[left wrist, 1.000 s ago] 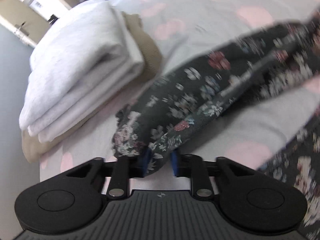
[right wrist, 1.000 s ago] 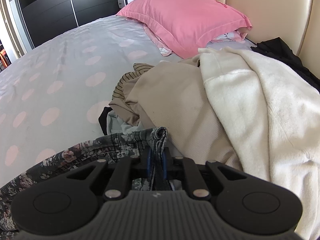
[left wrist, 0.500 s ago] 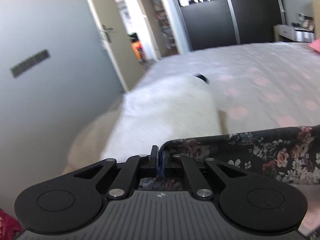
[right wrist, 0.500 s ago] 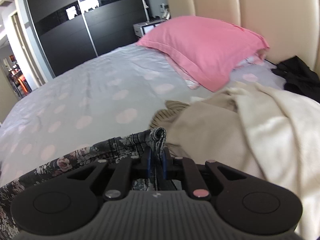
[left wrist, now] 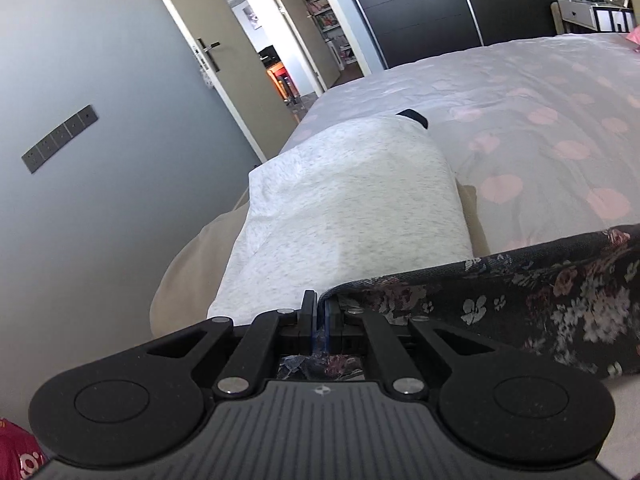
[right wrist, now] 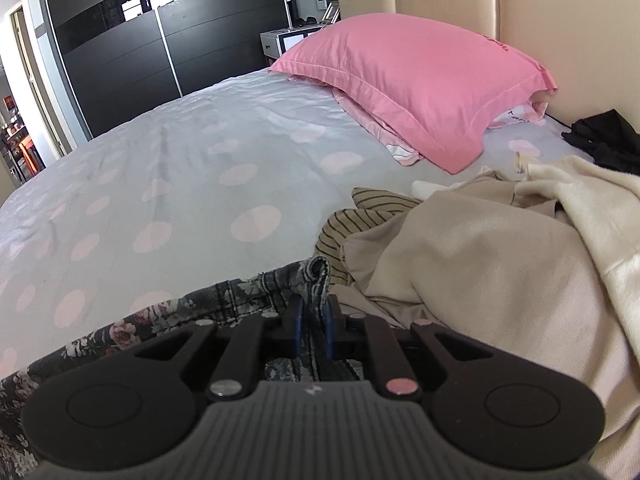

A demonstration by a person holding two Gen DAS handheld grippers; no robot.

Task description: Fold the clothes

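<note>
**Floral garment held taut between both grippers over the bed**

The left gripper (left wrist: pixel 319 312) is clenched on one end of the dark floral garment (left wrist: pixel 520 292), its jaws pressed almost together with only a thin layer of cloth between them. The right gripper (right wrist: pixel 313 320) grasps the other end, its jaws slightly wider apart because a thicker, bunched seam of the floral garment (right wrist: pixel 248 288) sits between them. The cloth runs from one gripper toward the other in a fairly straight band above the near edge of the bed (right wrist: pixel 180 184). Holding it by two ends like this probably serves to spread it flat so a fold can be made cleanly.

Near the bed's left edge, just beyond the left gripper, lies a folded grey-white garment (left wrist: pixel 348 216) on top of a beige one (left wrist: pixel 188 264), a neat stack. Toward the headboard corner, by the pink pillow (right wrist: pixel 420 84), a loose heap of clothes (right wrist: pixel 480 248) lies unfolded, just beside the right gripper.
</note>
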